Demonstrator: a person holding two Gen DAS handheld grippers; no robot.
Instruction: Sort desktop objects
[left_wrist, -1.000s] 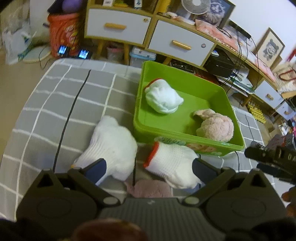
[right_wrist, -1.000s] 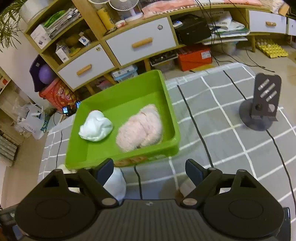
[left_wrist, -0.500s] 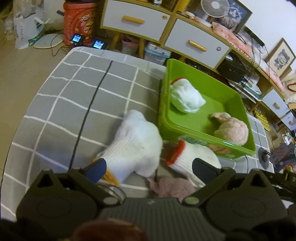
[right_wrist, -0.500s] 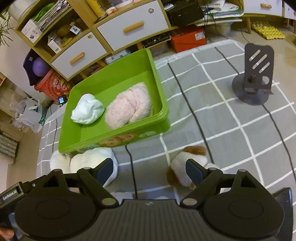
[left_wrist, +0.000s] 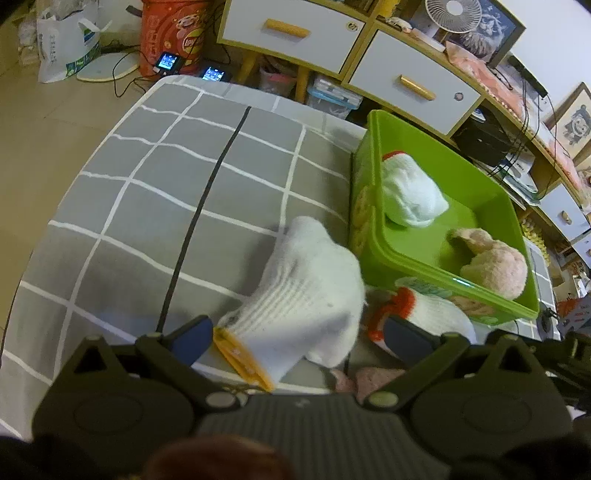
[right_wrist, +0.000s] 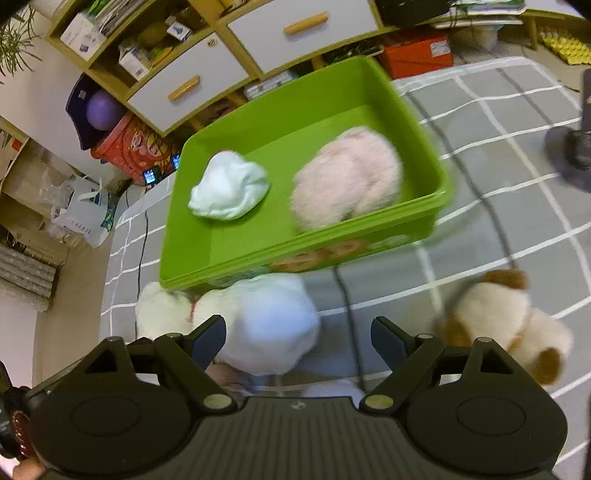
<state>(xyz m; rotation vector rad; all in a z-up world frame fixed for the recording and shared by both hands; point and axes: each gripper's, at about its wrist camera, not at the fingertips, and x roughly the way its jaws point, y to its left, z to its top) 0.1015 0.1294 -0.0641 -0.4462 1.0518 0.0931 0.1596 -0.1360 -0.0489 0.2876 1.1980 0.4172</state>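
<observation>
Left wrist view, we see grey checked cloth (left_wrist: 155, 192), drawers (left_wrist: 295, 33) behind, green bin (left_wrist: 443, 266) holding white sock (left_wrist: 410, 192), our left gripper (left_wrist: 299, 336) spread over yellow-cuffed sock (left_wrist: 310, 295), right view alone shows plush dog (right_wrist: 506, 317), right gripper (right_wrist: 299, 332) spread, empty.

Dim warm indoor light, fisheye-warped, right view motion-blurred.

Two white gloves (left_wrist: 310, 291) lie on the cloth beside the green bin (left_wrist: 480, 199).
</observation>
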